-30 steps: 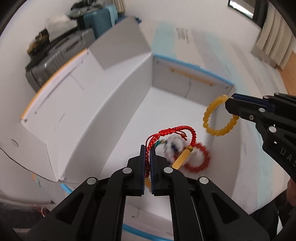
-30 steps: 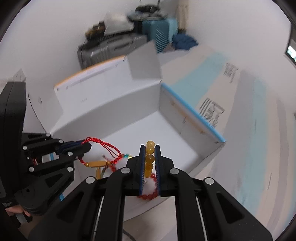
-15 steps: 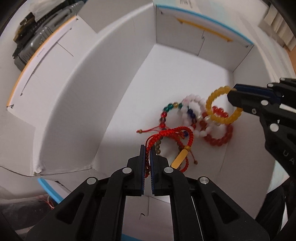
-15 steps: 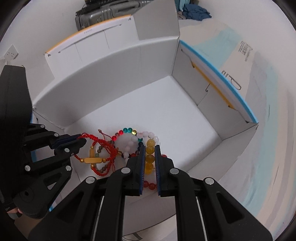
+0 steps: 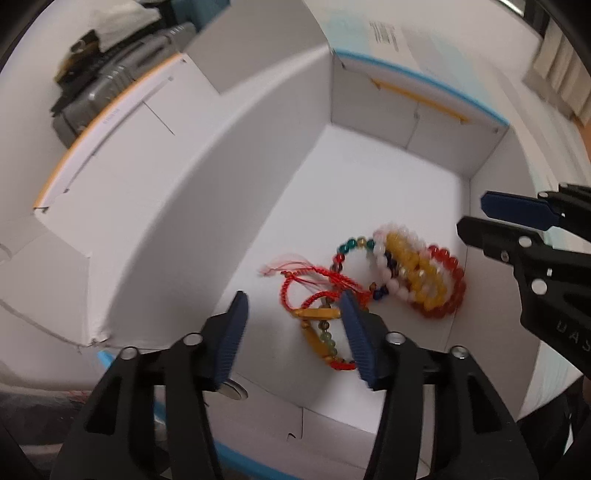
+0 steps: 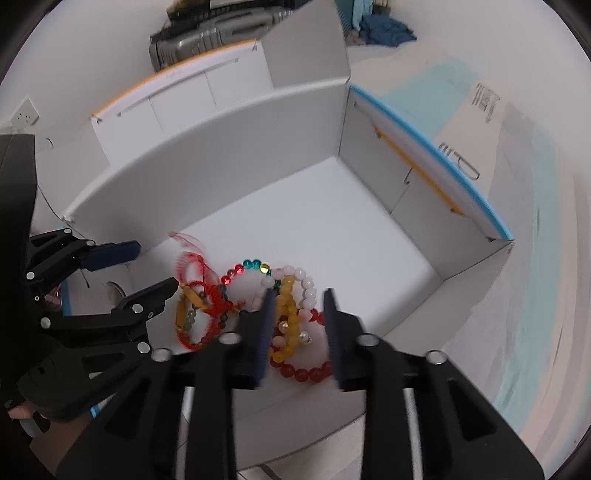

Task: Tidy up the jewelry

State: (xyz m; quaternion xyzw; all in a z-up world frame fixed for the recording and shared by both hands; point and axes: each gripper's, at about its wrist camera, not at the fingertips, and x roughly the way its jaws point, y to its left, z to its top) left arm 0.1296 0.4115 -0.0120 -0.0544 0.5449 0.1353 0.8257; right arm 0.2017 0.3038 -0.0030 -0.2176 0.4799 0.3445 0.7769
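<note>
An open white cardboard box [image 5: 184, 221] holds a pile of bracelets. My left gripper [image 5: 293, 295] hangs over its near corner, jaws opening. The red cord bracelet [image 5: 317, 291] with a gold tube lies loose on the box floor below them, touched by neither pad. My right gripper [image 6: 299, 293], jaws also opening, hovers over the yellow bead bracelet [image 6: 288, 306]. That bracelet rests free on the white-pink bead bracelet [image 6: 308, 286] and the red bead bracelet [image 6: 306, 373]. A multicolour bead bracelet [image 6: 251, 264] lies behind. Each view shows the other gripper: right [image 5: 472, 214], left [image 6: 155, 265].
The box flaps [image 6: 306, 48] stand up at the back and a blue-edged flap [image 6: 436, 158] at the right. Grey suitcases [image 5: 122, 81] and blue clothes [image 6: 384, 29] sit beyond the box. A wall socket [image 6: 26, 114] is at the left. A hand [image 6: 26, 417] holds the left gripper.
Both grippers came down into the box and went from shut to open. The red cord bracelet and the yellow bead bracelet left the jaws and now lie on the pile.
</note>
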